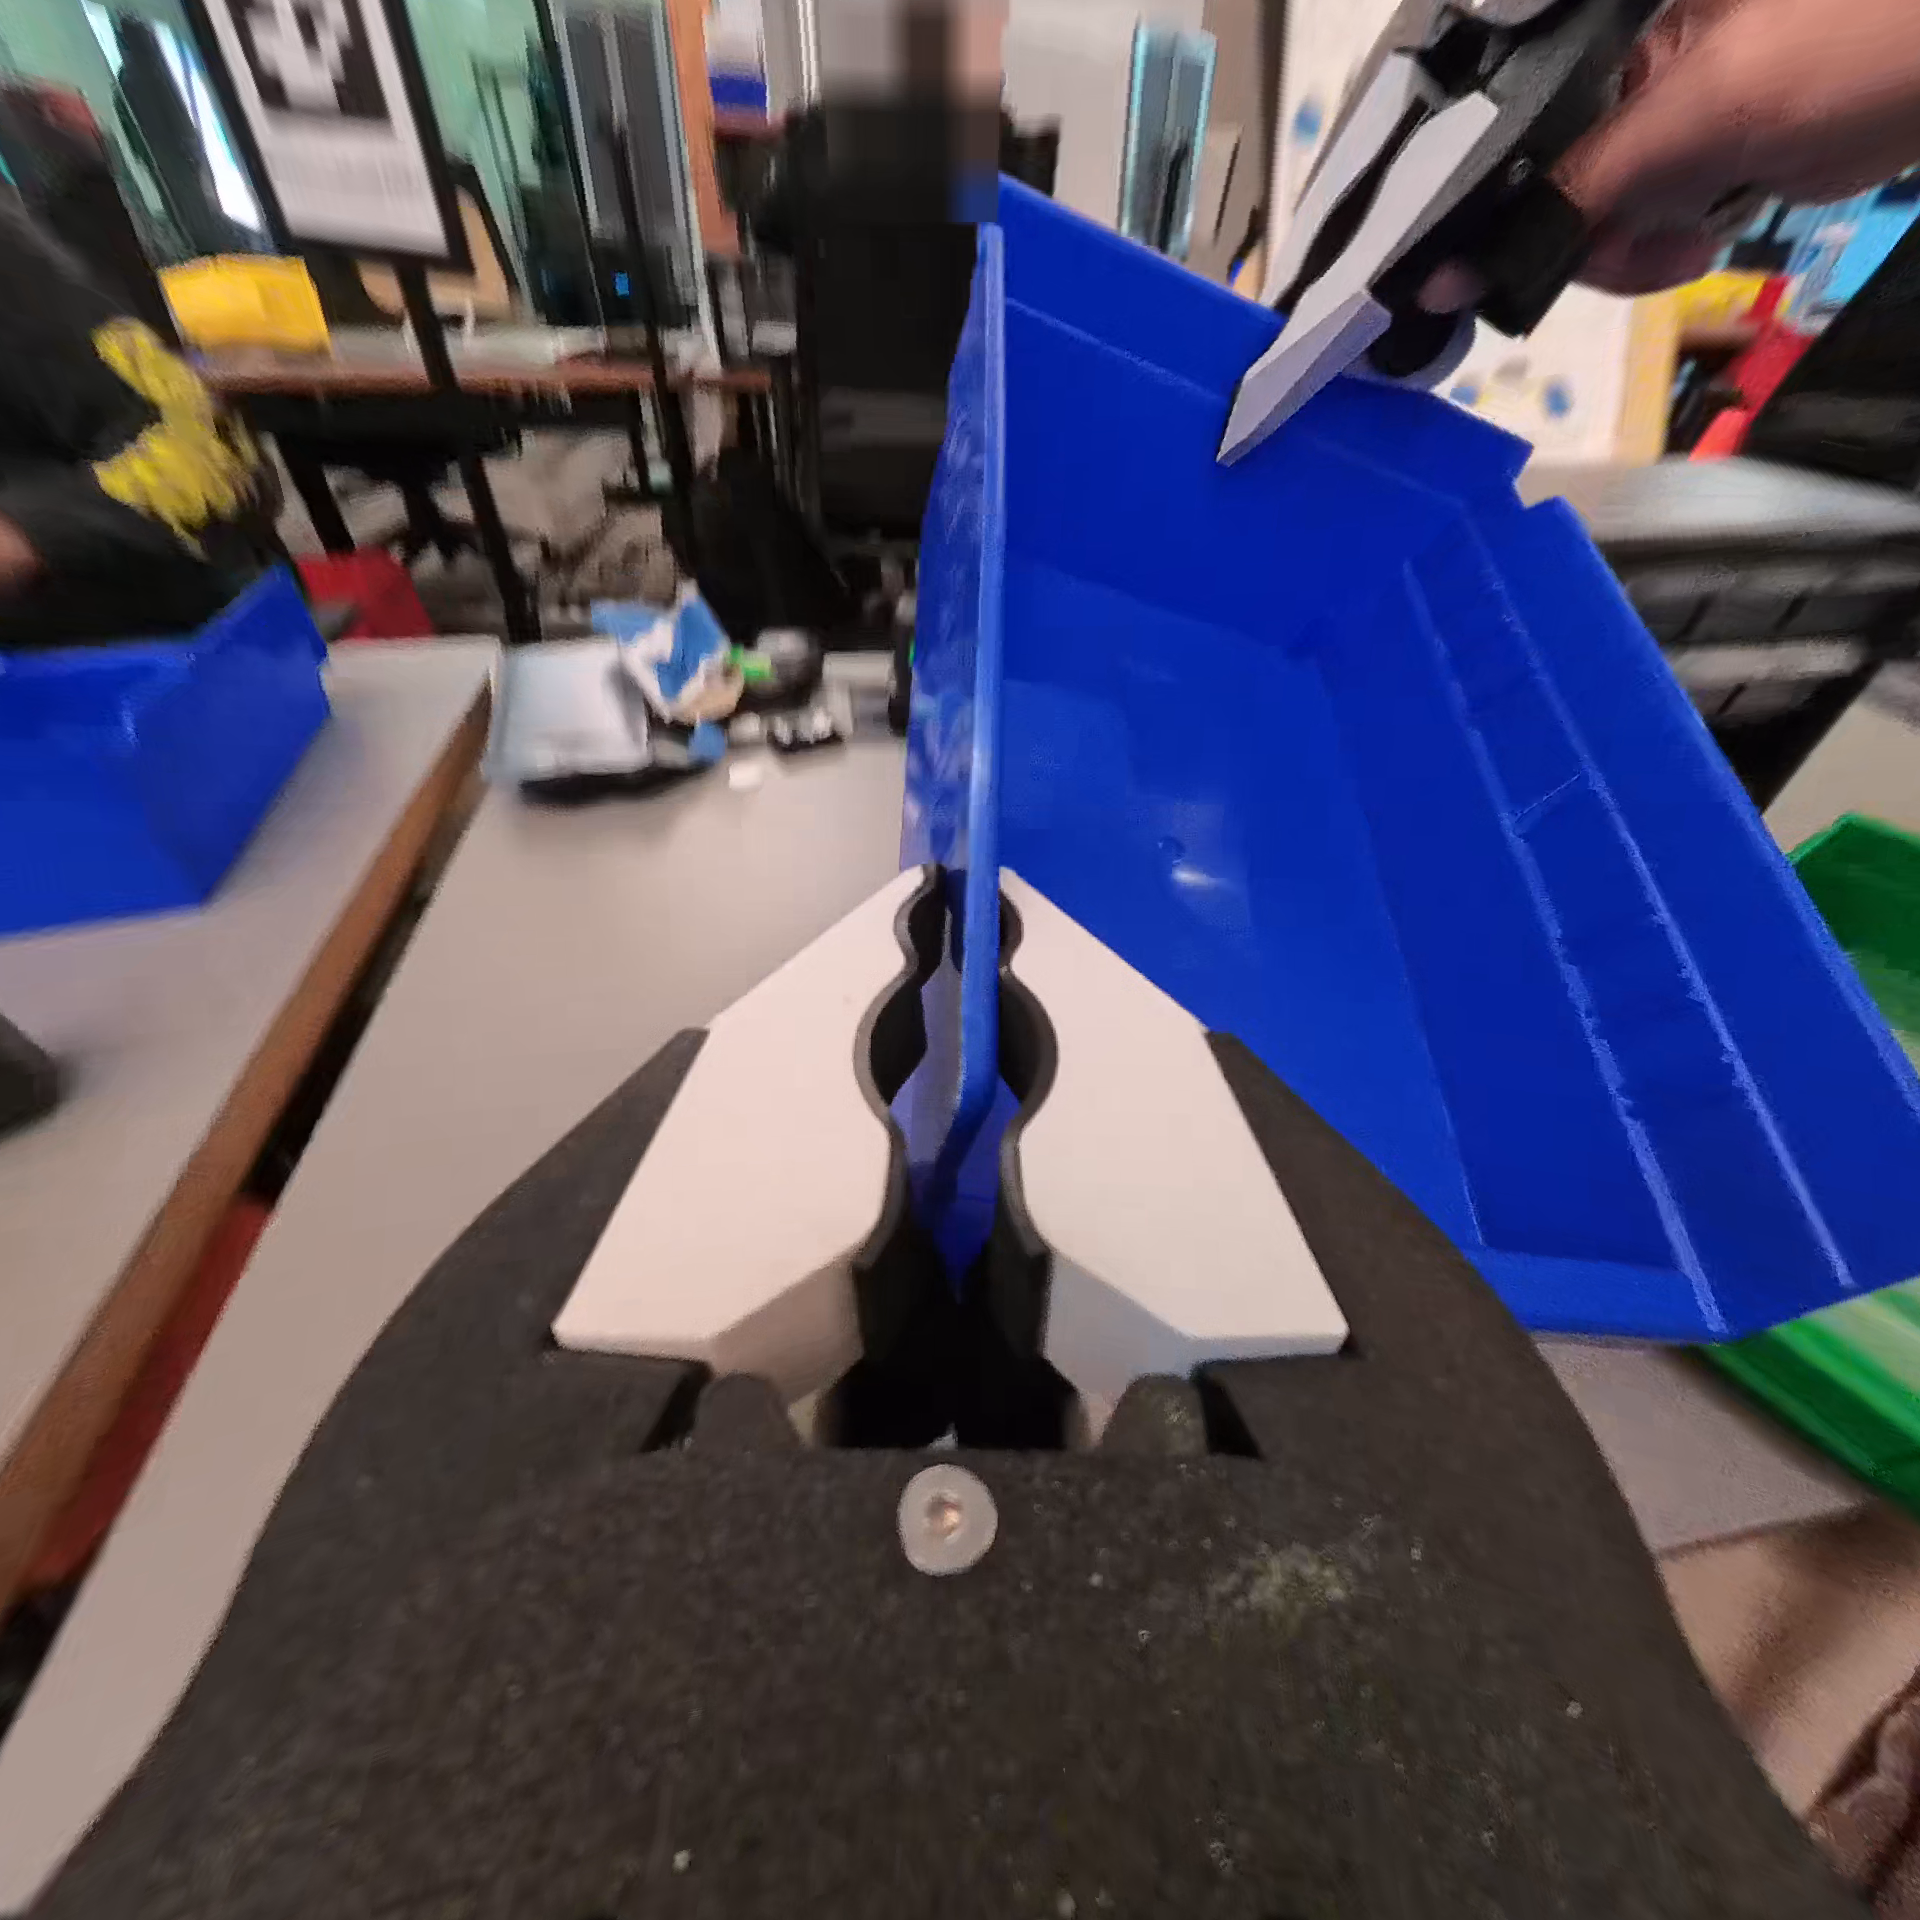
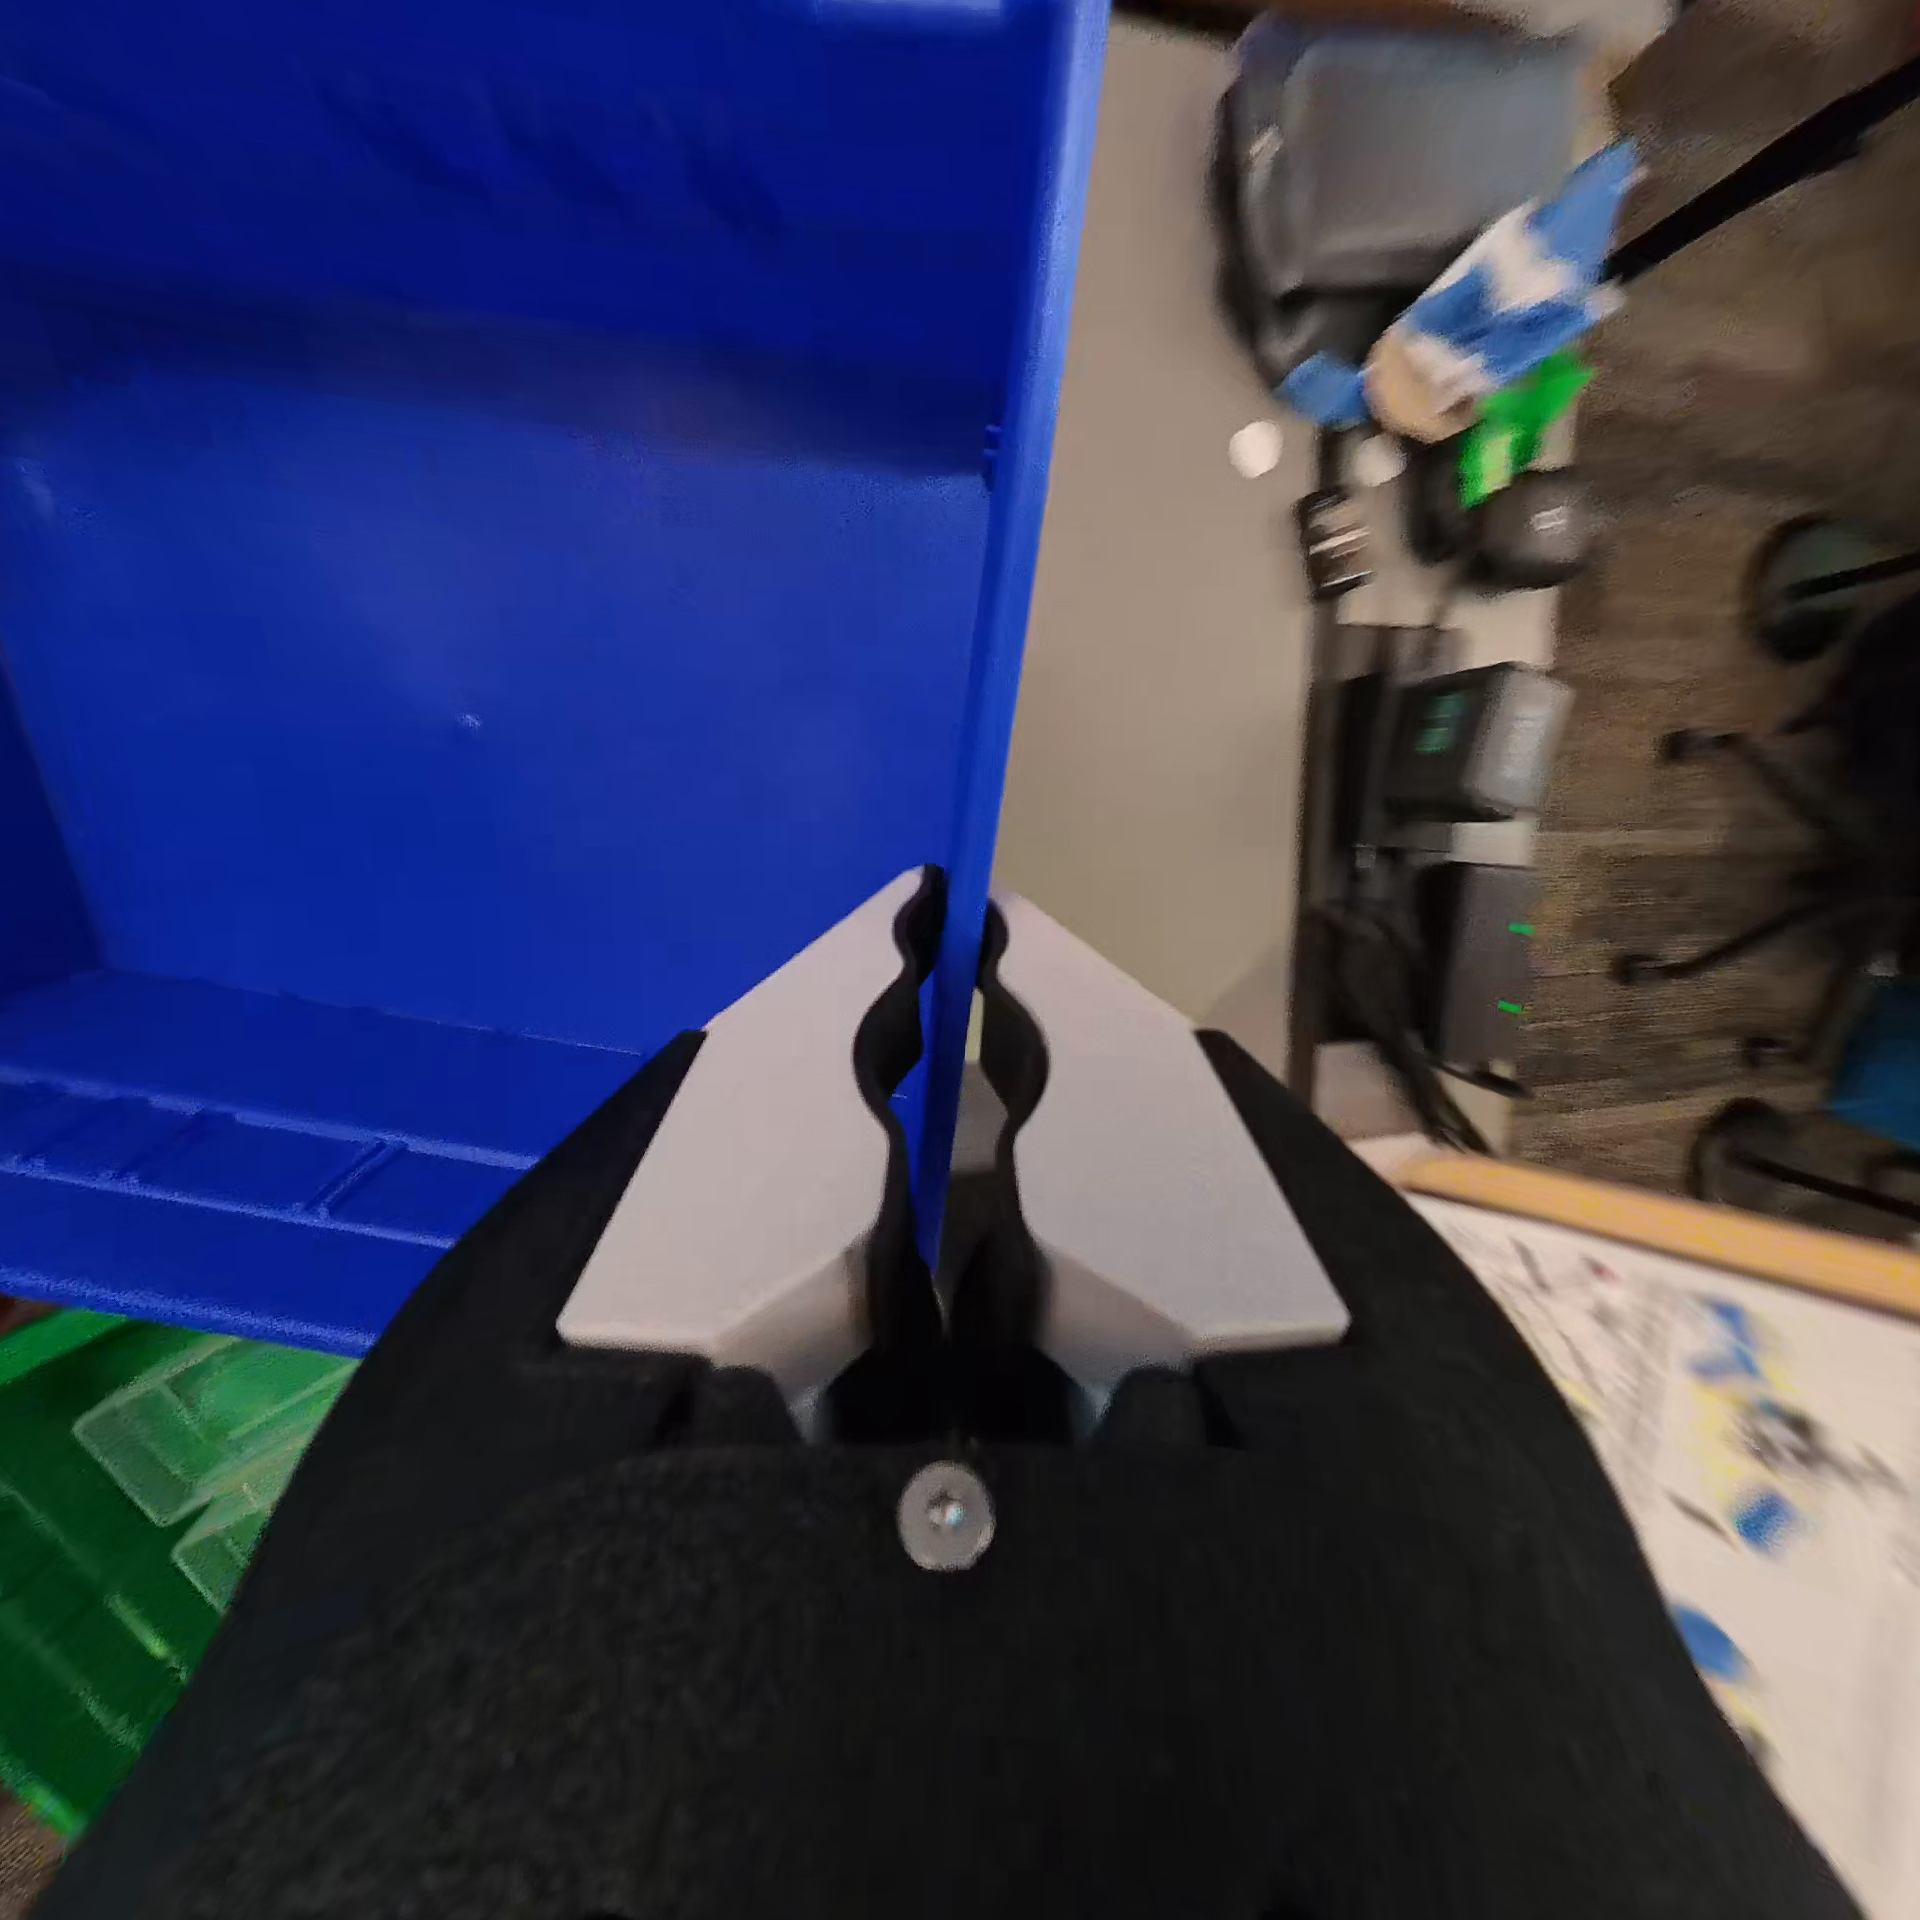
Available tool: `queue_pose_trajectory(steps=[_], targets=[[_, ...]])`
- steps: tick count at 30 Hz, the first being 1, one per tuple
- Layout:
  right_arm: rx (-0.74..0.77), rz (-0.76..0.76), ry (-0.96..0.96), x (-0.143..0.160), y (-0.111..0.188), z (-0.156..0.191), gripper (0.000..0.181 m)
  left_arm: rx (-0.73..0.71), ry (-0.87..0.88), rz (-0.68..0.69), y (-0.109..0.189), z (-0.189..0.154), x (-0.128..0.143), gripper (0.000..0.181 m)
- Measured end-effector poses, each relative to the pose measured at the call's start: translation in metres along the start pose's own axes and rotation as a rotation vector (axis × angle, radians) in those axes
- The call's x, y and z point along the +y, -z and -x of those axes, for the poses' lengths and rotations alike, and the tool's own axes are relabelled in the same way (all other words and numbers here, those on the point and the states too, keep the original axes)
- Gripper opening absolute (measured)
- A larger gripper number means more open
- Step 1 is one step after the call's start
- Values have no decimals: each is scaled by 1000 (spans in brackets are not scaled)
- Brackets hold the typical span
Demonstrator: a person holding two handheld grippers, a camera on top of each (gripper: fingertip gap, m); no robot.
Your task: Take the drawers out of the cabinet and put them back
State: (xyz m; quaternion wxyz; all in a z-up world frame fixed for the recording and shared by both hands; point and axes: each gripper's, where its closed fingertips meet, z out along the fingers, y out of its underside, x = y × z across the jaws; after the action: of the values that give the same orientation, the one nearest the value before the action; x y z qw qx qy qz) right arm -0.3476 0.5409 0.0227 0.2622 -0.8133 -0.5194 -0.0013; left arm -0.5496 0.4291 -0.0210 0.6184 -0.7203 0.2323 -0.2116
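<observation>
A blue plastic drawer [image 1: 1299,790] hangs tilted in the air above the grey table [image 1: 582,997], its open side towards the left wrist camera. My left gripper [image 1: 966,904] is shut on one thin side wall of it. My right gripper [image 2: 961,904] is shut on another wall of the same drawer [image 2: 499,623]; it also shows in the left wrist view [image 1: 1309,364], gripping the upper edge, with a hand behind it. A second blue drawer [image 1: 145,769] sits on the table at the left. A green drawer [image 1: 1860,1288] lies below the held one, also in the right wrist view [image 2: 114,1538].
A black cabinet or case [image 1: 1756,613] stands behind the held drawer at the right. Small clutter and a blue-white packet [image 1: 665,665] lie at the table's far end. A person in dark clothes [image 1: 114,436] stands at the far left. A printed sheet [image 2: 1704,1475] lies at the right.
</observation>
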Motion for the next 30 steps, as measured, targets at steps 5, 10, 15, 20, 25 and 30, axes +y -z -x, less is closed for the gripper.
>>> queue_pose_trajectory(steps=[5,10,15,20,25,30], targets=[[228,3,52,49,167,6,4,105,-24,-172,19,-94,-89,4],[362,212,-107,210,274,47,4,286,-16,-228,16,-273,-81,5],[271,504,-392,426,300,122,4,529,-71,-60,13,-466,3,6],[88,581,-640,595,274,184,3,710,-114,161,8,-593,88,7],[10,458,-719,681,205,161,4,675,-171,257,-43,-638,140,8],[-103,432,-665,702,151,126,5,652,-207,285,-68,-657,160,19]])
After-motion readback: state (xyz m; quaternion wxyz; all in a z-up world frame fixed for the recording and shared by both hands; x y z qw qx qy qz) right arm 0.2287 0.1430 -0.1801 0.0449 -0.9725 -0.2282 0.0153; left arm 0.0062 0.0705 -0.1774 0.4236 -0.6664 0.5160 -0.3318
